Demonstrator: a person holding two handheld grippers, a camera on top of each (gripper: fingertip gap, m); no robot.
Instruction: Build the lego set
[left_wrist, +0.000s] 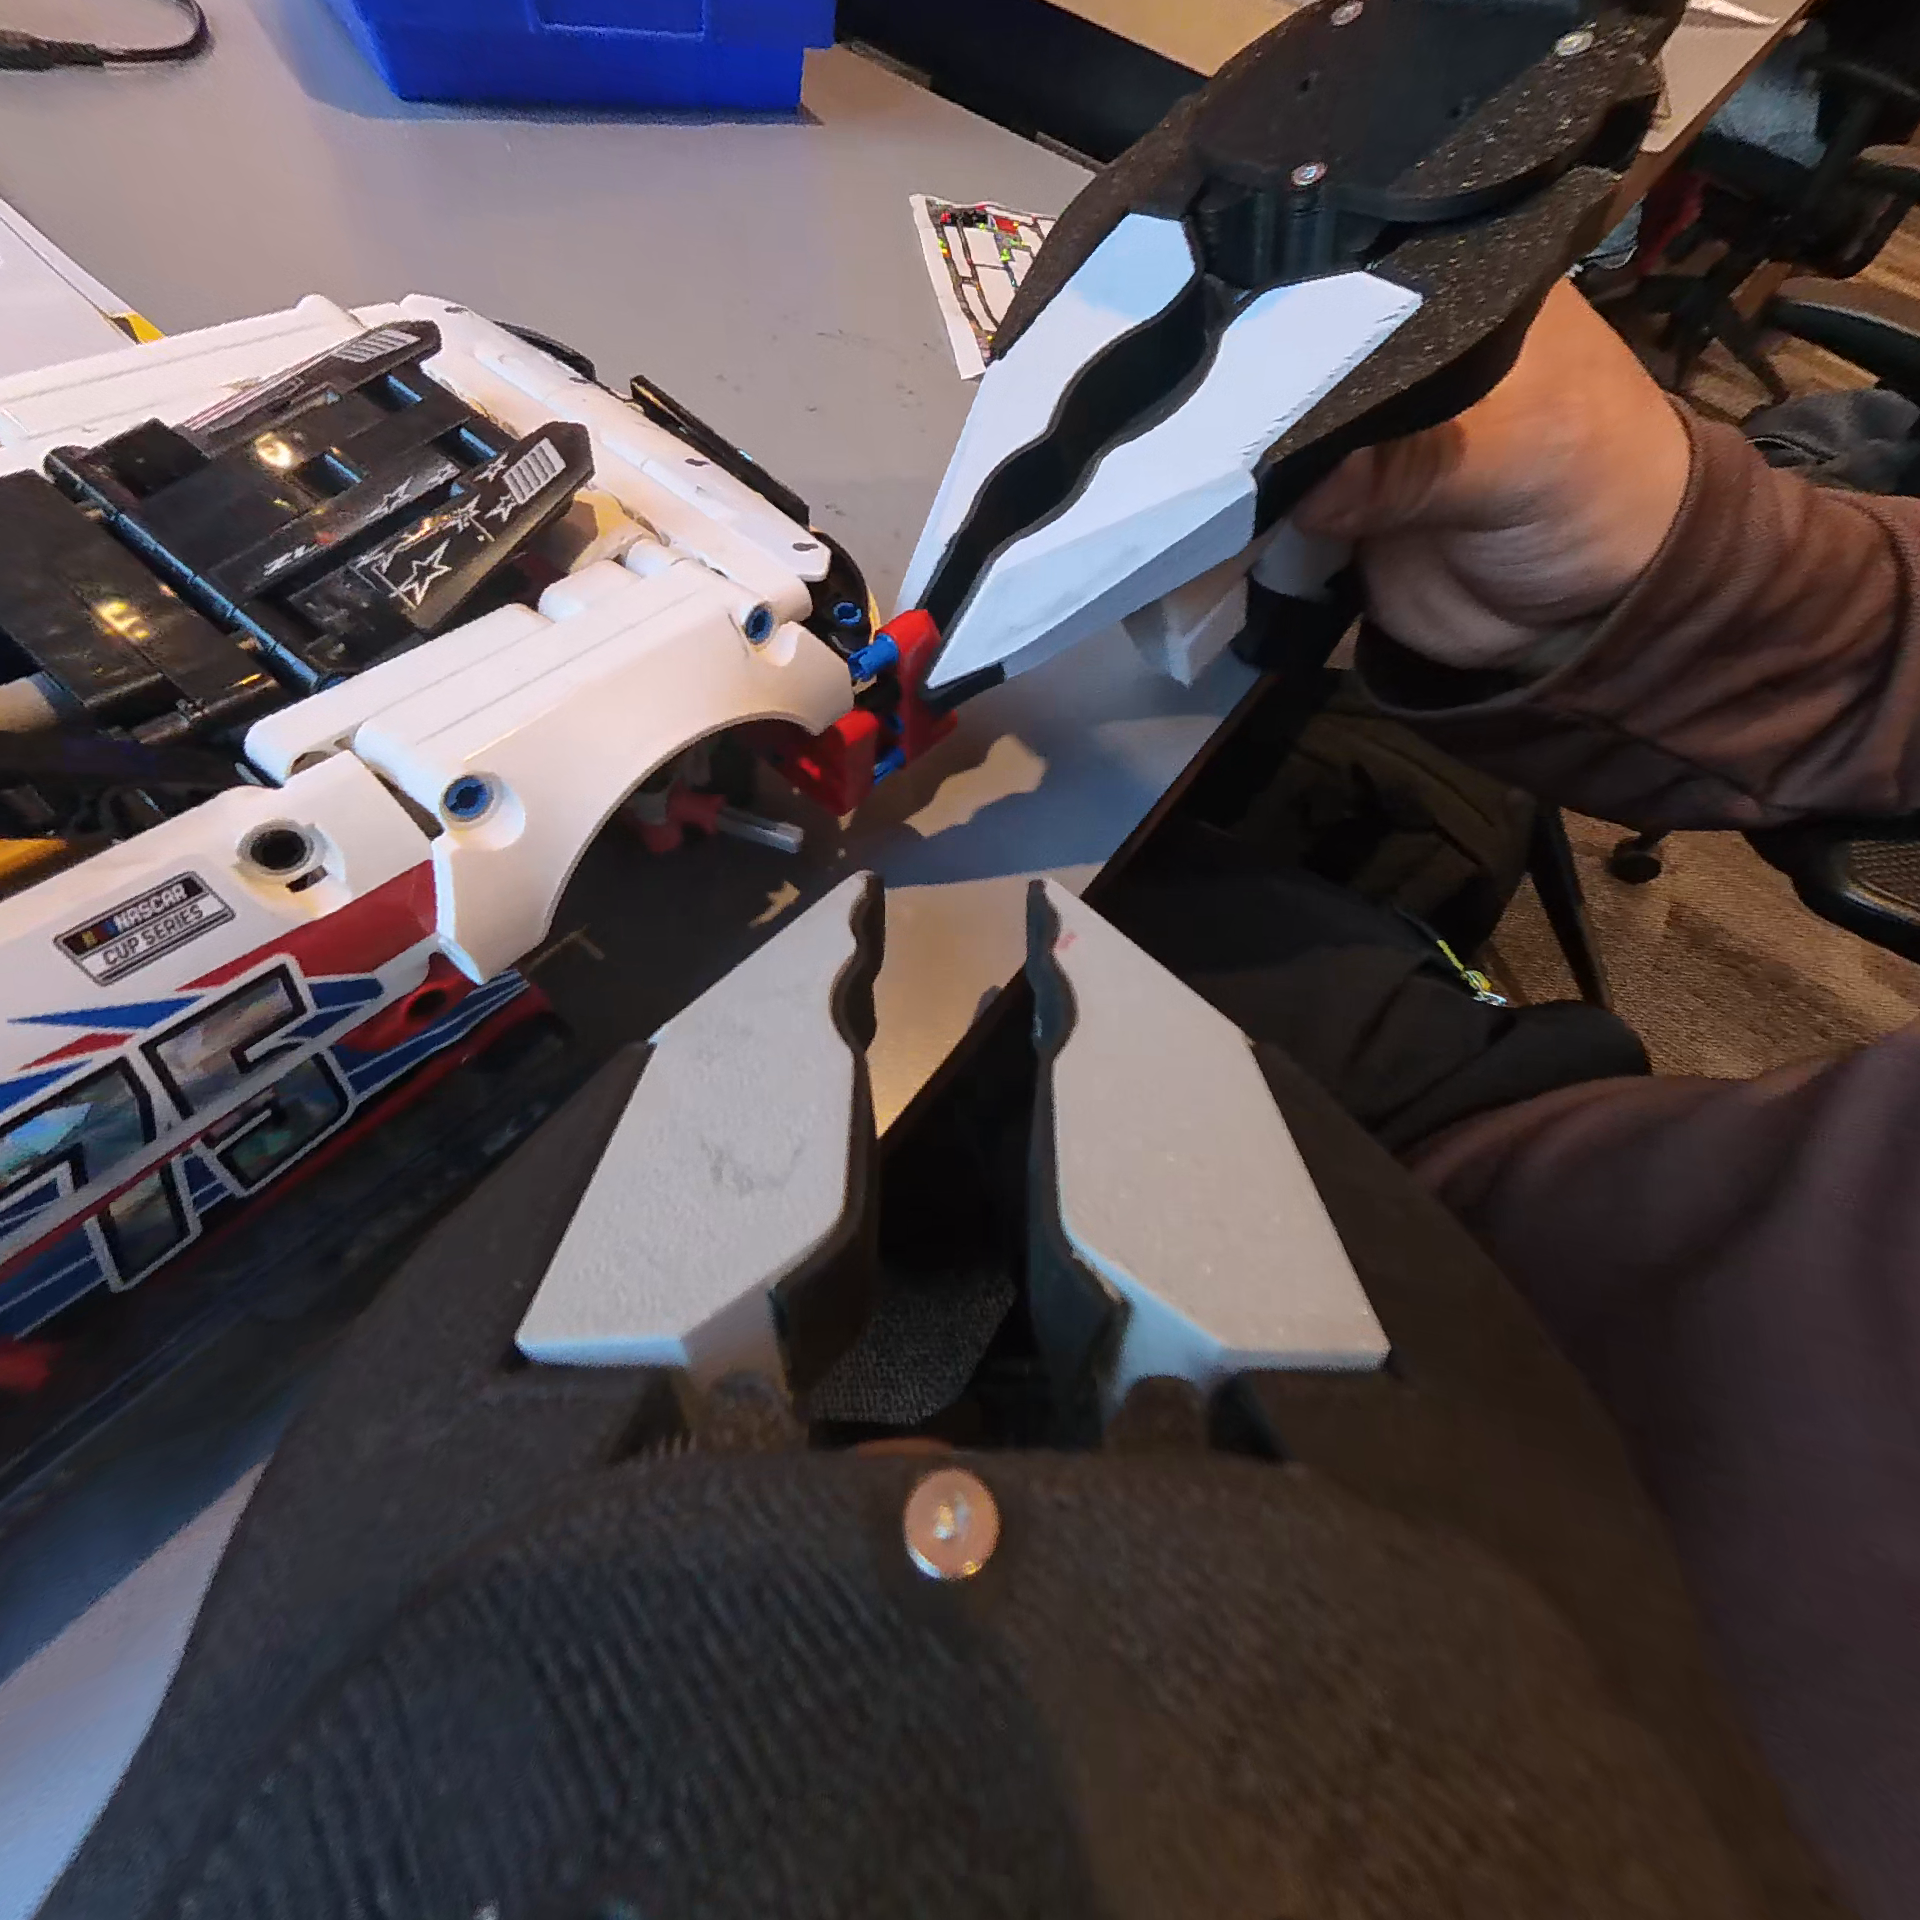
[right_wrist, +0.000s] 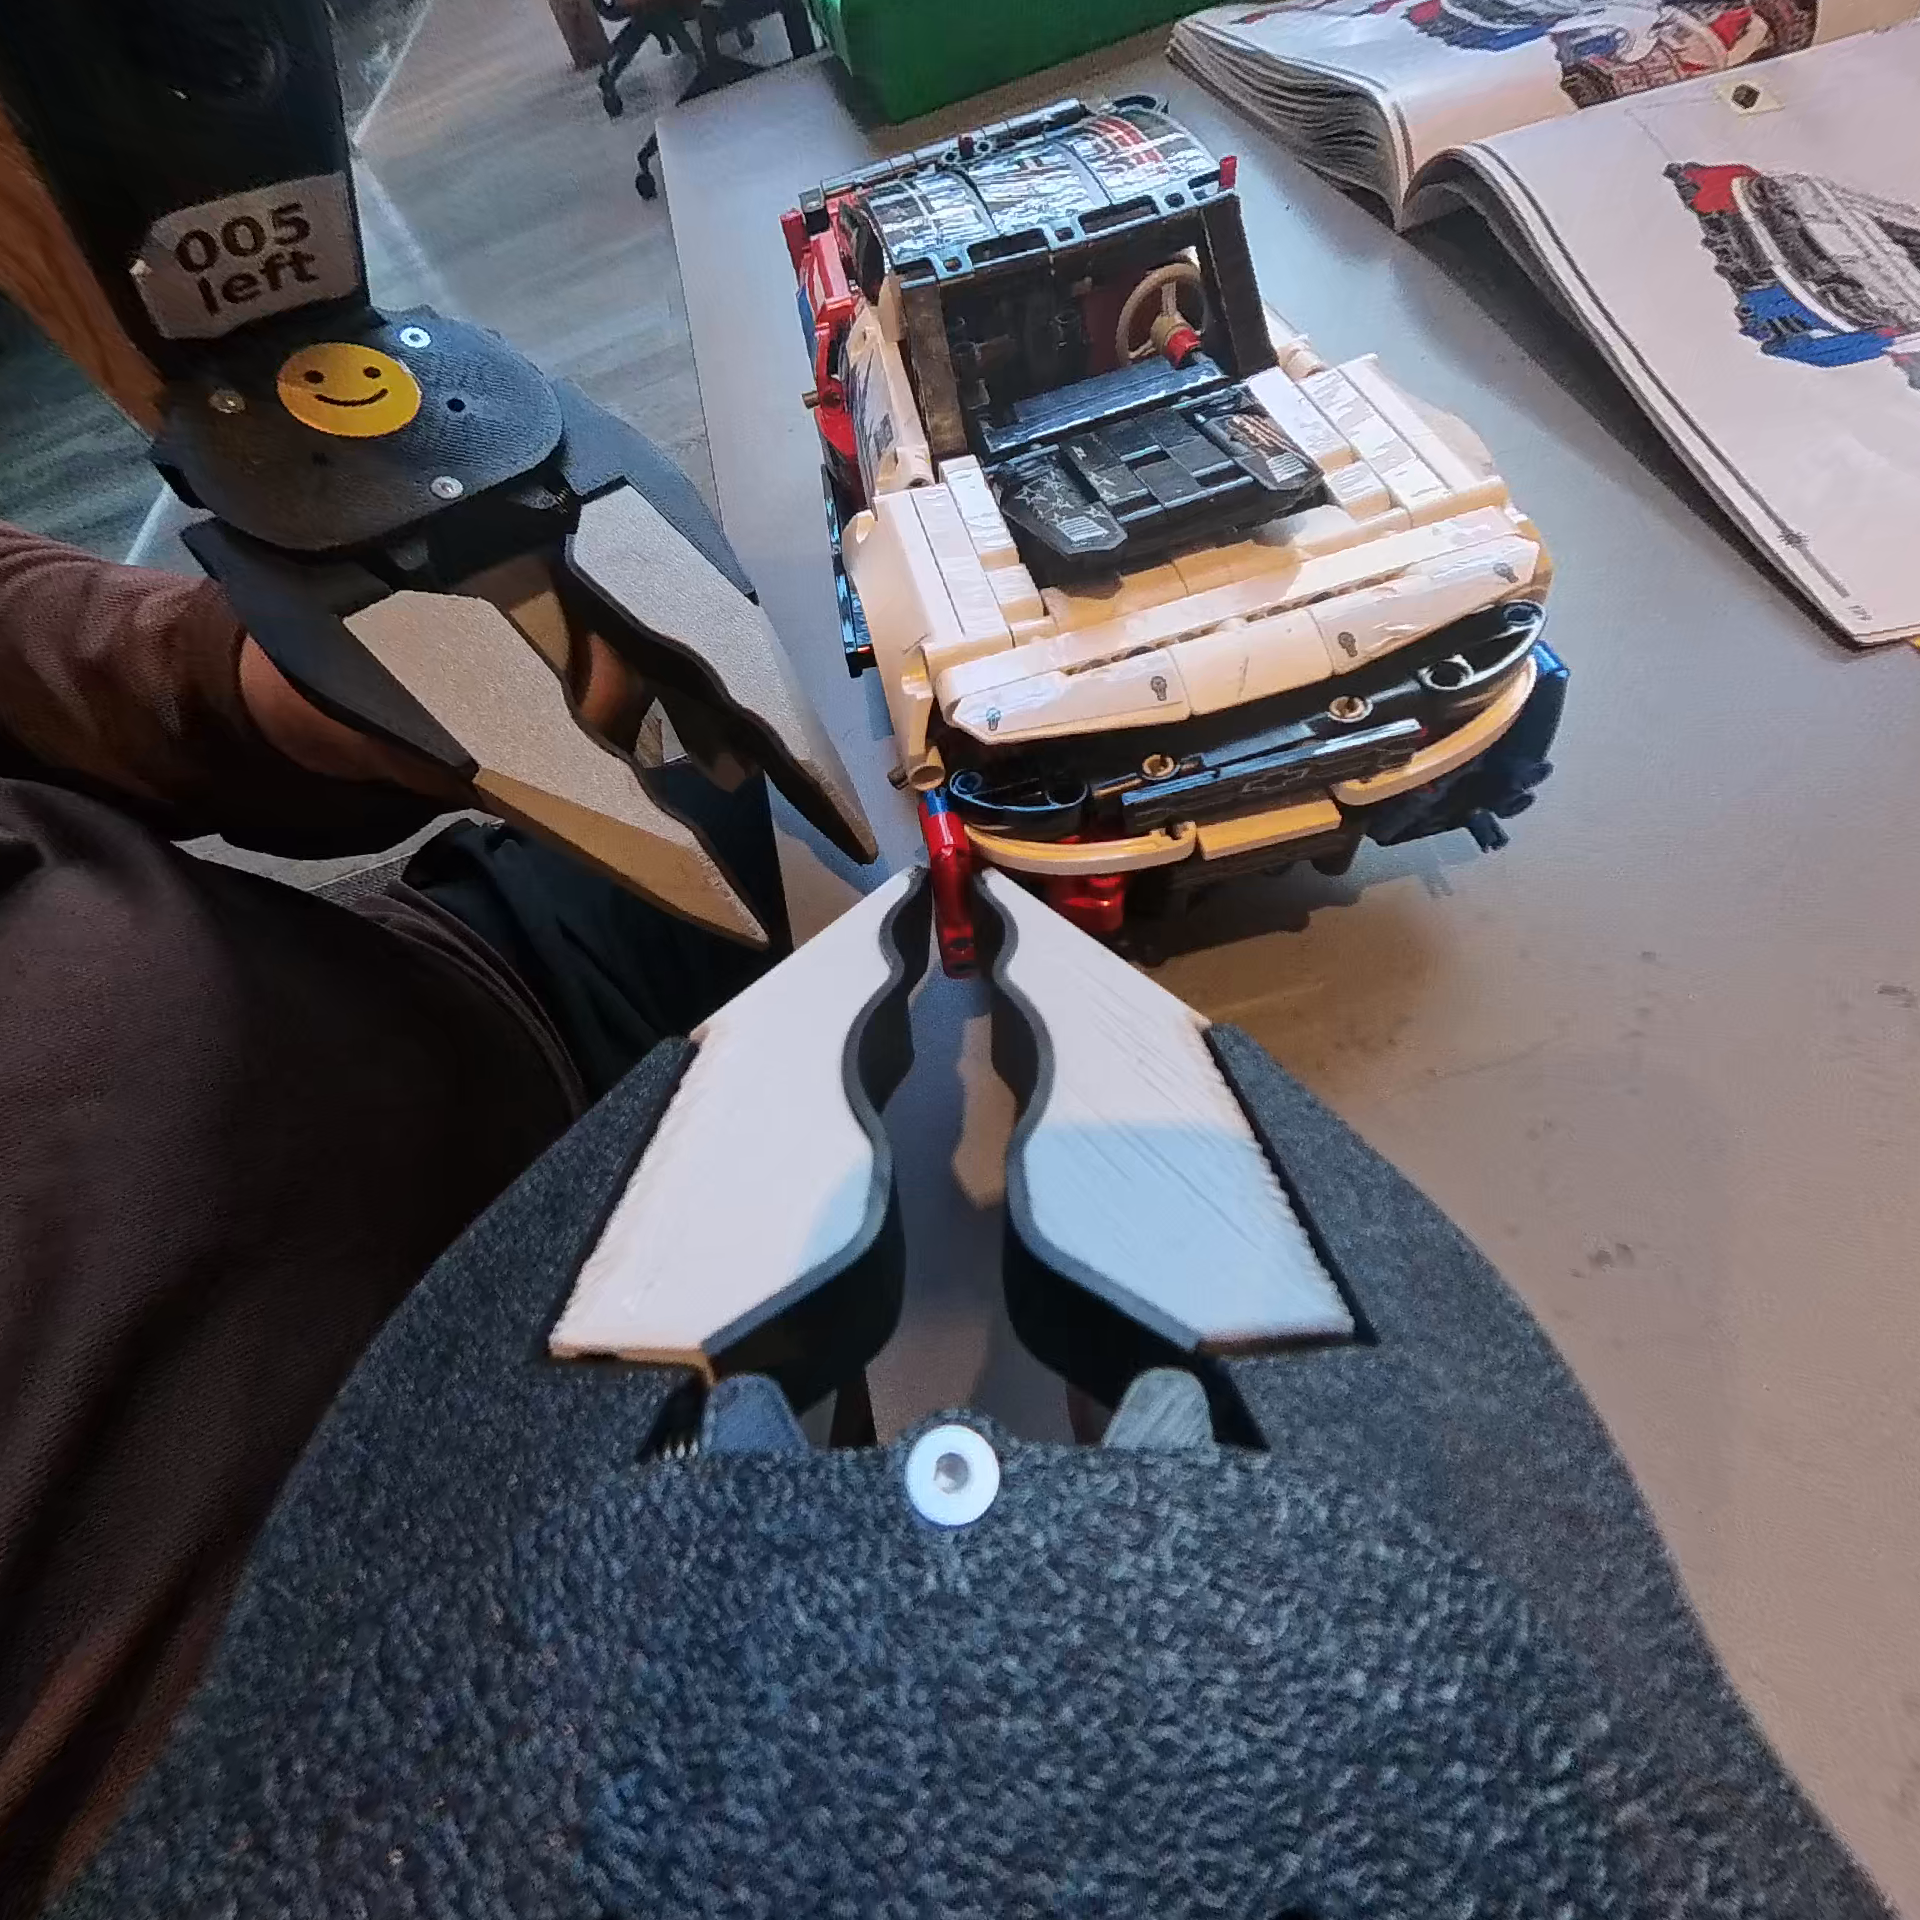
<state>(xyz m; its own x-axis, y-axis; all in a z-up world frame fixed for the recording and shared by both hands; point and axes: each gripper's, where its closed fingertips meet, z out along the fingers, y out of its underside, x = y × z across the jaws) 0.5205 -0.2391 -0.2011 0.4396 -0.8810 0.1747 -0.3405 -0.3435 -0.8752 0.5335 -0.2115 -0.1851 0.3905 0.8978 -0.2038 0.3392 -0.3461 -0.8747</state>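
A blue plastic bin (left_wrist: 582, 47) stands at the far edge of the grey table (left_wrist: 675, 229), and a black cable (left_wrist: 104, 42) lies to its left. A green box (right_wrist: 997, 52) stands at the far edge in the right wrist view. Office chairs (right_wrist: 665, 42) stand on the floor behind the table.

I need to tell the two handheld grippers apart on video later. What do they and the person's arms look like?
Both have speckled black bodies, silver screws and white wedge fingers with wavy black pads. The left gripper carries a yellow smiley sticker and a white label. The right gripper shows neither. The sleeves are dark brownish maroon.
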